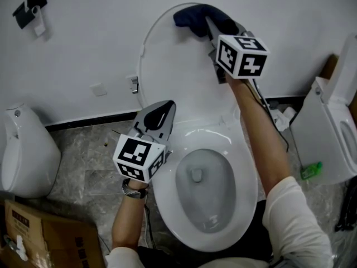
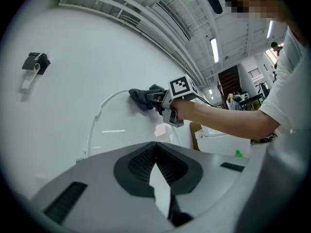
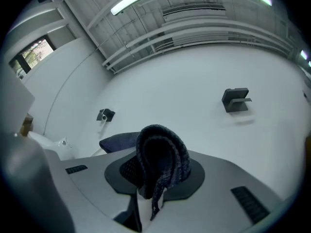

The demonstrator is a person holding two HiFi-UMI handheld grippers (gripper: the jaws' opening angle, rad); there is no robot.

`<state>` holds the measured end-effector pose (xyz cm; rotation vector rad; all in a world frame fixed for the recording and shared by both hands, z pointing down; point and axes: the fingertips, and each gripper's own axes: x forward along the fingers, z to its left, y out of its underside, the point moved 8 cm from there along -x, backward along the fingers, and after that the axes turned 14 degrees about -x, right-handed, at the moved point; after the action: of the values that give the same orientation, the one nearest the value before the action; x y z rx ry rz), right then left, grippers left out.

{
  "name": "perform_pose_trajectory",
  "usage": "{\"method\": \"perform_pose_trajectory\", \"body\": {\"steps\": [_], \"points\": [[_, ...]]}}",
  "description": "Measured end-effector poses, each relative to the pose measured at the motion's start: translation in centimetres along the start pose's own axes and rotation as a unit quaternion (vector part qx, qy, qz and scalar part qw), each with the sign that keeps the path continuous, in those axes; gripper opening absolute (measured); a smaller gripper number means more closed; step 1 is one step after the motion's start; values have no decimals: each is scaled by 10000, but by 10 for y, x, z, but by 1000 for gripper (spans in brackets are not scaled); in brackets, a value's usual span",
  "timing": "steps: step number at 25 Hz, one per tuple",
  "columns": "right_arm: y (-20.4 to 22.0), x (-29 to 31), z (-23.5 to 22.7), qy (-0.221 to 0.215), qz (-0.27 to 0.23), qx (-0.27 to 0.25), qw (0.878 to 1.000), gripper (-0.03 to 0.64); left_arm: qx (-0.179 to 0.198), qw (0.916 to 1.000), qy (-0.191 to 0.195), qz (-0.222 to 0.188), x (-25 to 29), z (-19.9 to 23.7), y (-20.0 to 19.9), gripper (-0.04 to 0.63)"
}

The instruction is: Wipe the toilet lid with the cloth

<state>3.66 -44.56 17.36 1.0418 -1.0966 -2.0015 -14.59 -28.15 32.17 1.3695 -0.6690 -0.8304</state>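
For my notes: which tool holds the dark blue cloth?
The right tool, gripping the dark blue cloth at the raised white toilet lid; the left tool is shut, empty.

Dark navy cloth [image 1: 198, 18] — white toilet lid [image 1: 170, 80] — grey veined floor [image 1: 89, 161].

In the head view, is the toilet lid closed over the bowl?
No, the lid stands raised against the wall, leaving the bowl open.
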Motion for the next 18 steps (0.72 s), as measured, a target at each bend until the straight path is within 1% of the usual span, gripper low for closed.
{"method": "perform_pose_trajectory", "body": {"steps": [7, 11, 13, 16, 18], "points": [[10, -17, -20, 437, 99, -32, 9990, 86, 5, 9999, -95, -59, -7, 5, -5, 2], [20, -24, -26, 604, 193, -77, 9980, 86, -83, 9997, -195, -106, -10, 12, -10, 2], [19, -22, -22, 572, 266, -240, 9977, 86, -100, 9997, -212, -61, -11, 13, -10, 2], [15, -14, -5, 297, 396, -425, 9979, 86, -118, 9997, -224, -21, -12, 14, -11, 2], [13, -7, 9, 203, 418, -528, 9975, 86, -366, 9992, -110, -81, -14, 14, -13, 2]]}}
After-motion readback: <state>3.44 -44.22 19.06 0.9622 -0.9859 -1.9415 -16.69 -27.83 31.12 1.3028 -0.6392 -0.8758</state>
